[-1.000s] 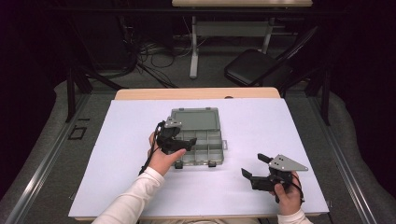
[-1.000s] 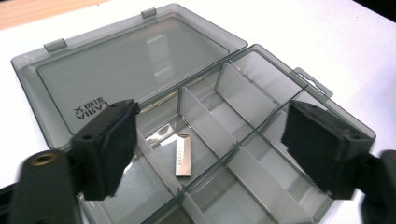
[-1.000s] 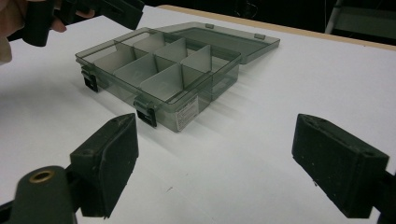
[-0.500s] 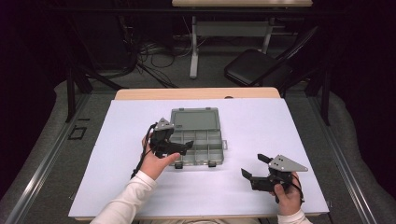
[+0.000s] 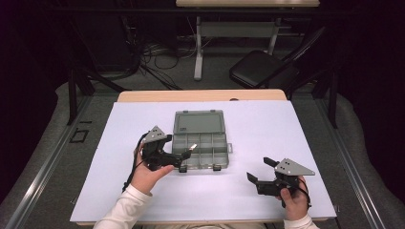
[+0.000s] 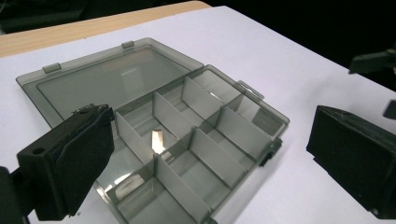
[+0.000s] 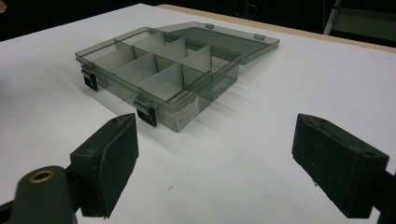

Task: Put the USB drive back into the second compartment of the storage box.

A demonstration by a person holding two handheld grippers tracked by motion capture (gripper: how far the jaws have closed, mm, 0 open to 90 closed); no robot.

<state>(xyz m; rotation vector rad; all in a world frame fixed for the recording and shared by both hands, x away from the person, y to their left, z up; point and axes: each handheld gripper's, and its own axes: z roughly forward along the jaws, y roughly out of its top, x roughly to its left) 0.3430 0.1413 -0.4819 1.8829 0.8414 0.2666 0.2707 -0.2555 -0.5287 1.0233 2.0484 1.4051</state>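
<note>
A smoky clear compartment box (image 5: 206,149) lies open mid-table, its lid (image 5: 199,122) flat behind it. In one cell a small bright spot (image 6: 158,140) shows, either a piece or a glint. My left gripper (image 5: 185,161) hovers at the box's front left corner with its jaws pointing at it. The jaws have just been opening and now stand wide, with nothing pressed between them (image 6: 210,126). My right gripper (image 5: 260,169) is open and empty near the front right of the table. It faces the box's latched front wall (image 7: 163,107) from a distance.
A white sheet (image 5: 286,129) covers the table, and a wooden edge (image 5: 200,95) shows at the back. Beyond the table stand a black chair (image 5: 262,71) and desk legs, with cables on the floor. Bare sheet lies on both sides of the box.
The left gripper has drawn back from over the box, to the left and toward the person, with its jaws wider apart. The right gripper has stayed put.
</note>
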